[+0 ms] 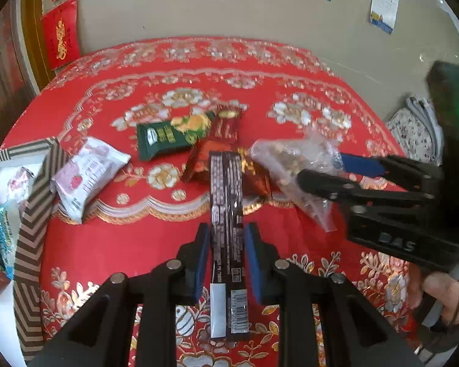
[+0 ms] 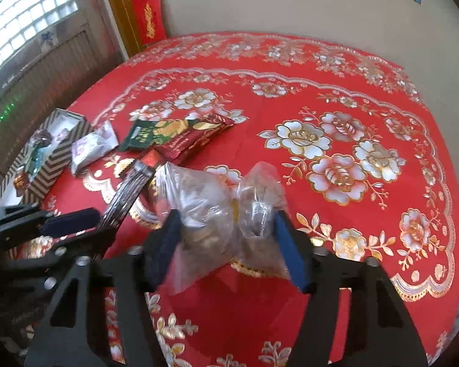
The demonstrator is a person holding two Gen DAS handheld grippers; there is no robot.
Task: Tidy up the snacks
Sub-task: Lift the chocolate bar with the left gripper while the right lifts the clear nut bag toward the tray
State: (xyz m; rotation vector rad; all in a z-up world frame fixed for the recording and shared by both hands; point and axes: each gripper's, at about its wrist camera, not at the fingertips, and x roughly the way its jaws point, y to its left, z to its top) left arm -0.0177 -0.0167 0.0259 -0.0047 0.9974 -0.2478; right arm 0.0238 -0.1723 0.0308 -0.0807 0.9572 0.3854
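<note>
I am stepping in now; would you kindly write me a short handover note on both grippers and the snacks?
Left gripper: shut on the dark brown bar, held above the tablecloth.
Right gripper: around the clear bag of snacks; the view is blurred, so whether the pads press it is unclear.
Done: a few packets already lie in the striped box at the left edge.
Left: the white packet leaning against the box, the green packet, the red packets, plus the bar and the bag.
</note>
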